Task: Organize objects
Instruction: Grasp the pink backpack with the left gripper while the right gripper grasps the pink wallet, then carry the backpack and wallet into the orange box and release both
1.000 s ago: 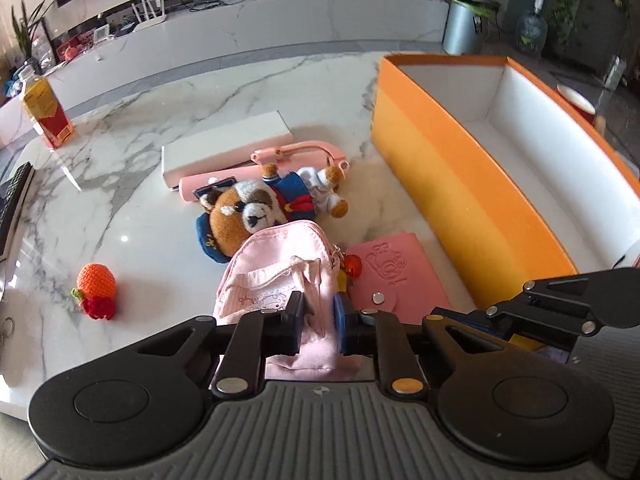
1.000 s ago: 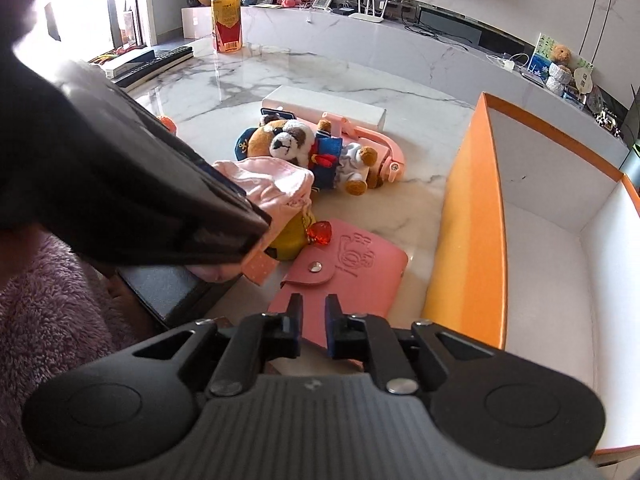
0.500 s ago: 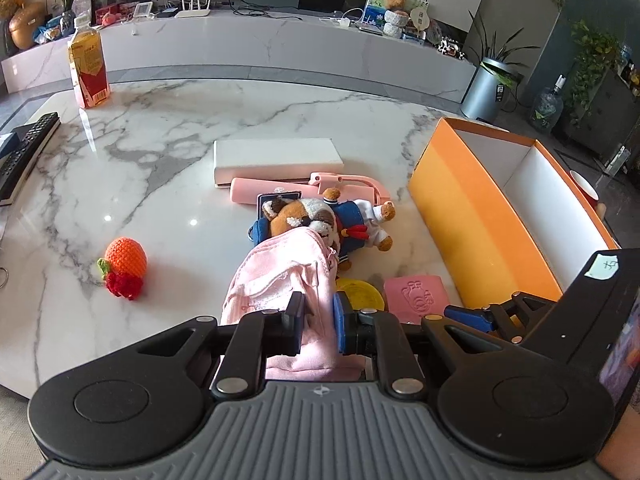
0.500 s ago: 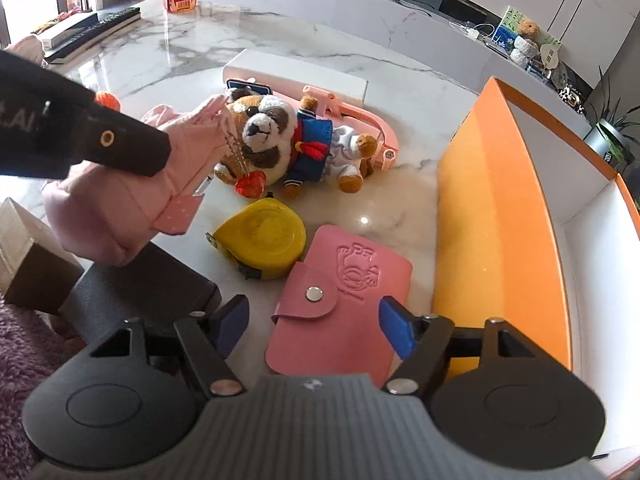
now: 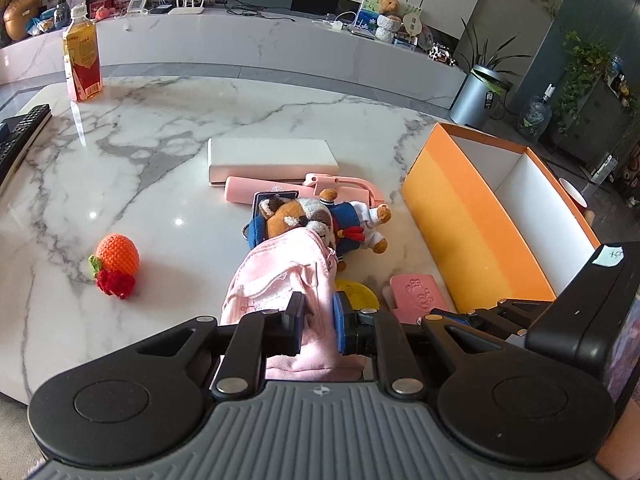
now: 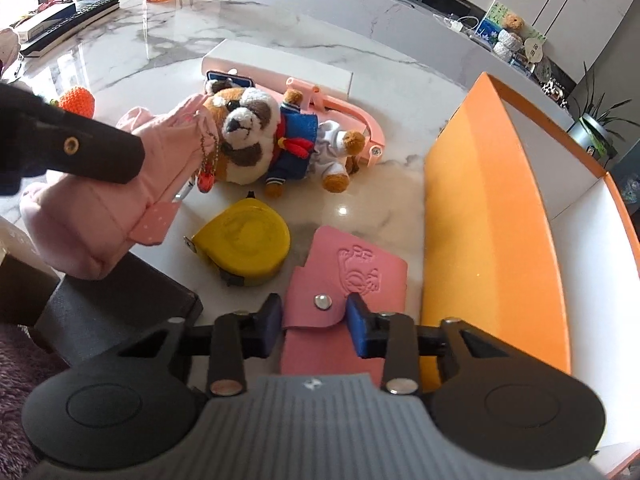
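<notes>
My left gripper [image 5: 318, 322] is shut on a small pink backpack [image 5: 280, 280] and holds it lifted above the marble table; the backpack also shows in the right wrist view [image 6: 120, 200]. My right gripper [image 6: 314, 320] is open with its fingers on either side of a pink card wallet [image 6: 348, 276] that lies on the table. A yellow tape measure [image 6: 244, 240] lies left of the wallet. A plush raccoon in a blue sailor suit [image 6: 260, 136] lies behind. The open orange box [image 6: 488, 200] stands to the right.
A crocheted orange fruit [image 5: 116, 264] lies at the left. A white flat box [image 5: 272, 160] and a pink selfie stick [image 5: 304, 188] lie behind the plush. A drink bottle [image 5: 82, 60] and a keyboard [image 5: 20, 132] are at the far left. A dark box [image 6: 120, 308] sits near the right gripper.
The left gripper has lifted the pink backpack up and back, uncovering the tape measure. The right gripper opened and has moved down around the pink wallet, its jaws narrowing.
</notes>
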Tool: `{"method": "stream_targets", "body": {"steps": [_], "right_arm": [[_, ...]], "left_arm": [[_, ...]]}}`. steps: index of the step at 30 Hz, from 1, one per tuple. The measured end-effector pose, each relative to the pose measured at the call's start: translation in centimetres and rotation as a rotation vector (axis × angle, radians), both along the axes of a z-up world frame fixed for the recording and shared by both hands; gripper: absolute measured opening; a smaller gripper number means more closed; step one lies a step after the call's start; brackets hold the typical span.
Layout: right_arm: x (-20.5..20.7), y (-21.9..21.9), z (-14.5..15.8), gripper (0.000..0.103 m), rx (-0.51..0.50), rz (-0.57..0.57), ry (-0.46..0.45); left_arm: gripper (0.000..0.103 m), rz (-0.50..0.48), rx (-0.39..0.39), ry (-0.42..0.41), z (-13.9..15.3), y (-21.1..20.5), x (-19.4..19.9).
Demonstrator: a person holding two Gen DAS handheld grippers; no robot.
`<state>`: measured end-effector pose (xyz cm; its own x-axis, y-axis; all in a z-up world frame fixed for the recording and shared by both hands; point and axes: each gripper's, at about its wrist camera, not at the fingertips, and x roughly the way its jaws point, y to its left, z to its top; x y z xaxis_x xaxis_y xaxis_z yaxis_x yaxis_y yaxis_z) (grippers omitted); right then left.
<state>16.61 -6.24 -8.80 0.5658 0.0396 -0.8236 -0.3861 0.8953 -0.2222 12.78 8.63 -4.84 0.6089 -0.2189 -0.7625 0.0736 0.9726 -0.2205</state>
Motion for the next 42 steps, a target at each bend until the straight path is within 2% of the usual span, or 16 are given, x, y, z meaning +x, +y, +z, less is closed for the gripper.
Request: {"method": "stream_targets", "body": {"steps": [5,11,17,21,24,26,29,31,36,42], "right_arm": [[-0.8,-1.9,2.3,0.036,0.160,-0.032,0.020],[-2.2,-4.3,6.4,0.035,0.330,-0.041,-0.028],[-3.9,-8.8,11.5,0.035,0.551,-0.054,-0.059],[-4.8,-13.2,14.0,0.035,0.685,-0.101,-0.082],[-5.0,-16.8,14.9,0.035,0.754,-0.172,-0.102],[-5.0,-19.3,15.0,0.035,0.797,-0.227,-0.108],[-4.5,-22.9,14.6,0.035,0.867,-0.307,-0.094],[-4.0,-24.7,13.8,0.035,0.903,-0.354,-0.078],[-2.4,-27.9,10.5,0.035,0.990,-0.435,0.013],[-0.6,-28.1,7.3,0.035,1.019,-0.418,0.122]], "left_arm": [[0.018,-0.004,-0.001,-0.027,0.8,-0.3,-0.9],[0.018,-0.011,-0.039,-0.091,3.1,-0.9,-2.4],[0.018,-0.066,-0.192,-0.145,6.1,-2.6,-3.3],[0.018,-0.133,-0.347,-0.171,7.6,-5.0,-2.8],[0.018,-0.164,-0.468,-0.170,7.6,-7.4,-1.4],[0.018,-0.169,-0.537,-0.151,6.9,-9.0,-0.1],[0.018,-0.159,-0.648,-0.078,4.8,-11.2,2.2],[0.018,-0.152,-0.680,-0.033,3.2,-12.5,3.6],[0.018,-0.124,-0.645,0.051,0.1,-14.6,5.6],[0.018,-0.089,-0.564,0.110,-0.7,-14.4,6.1]]}}
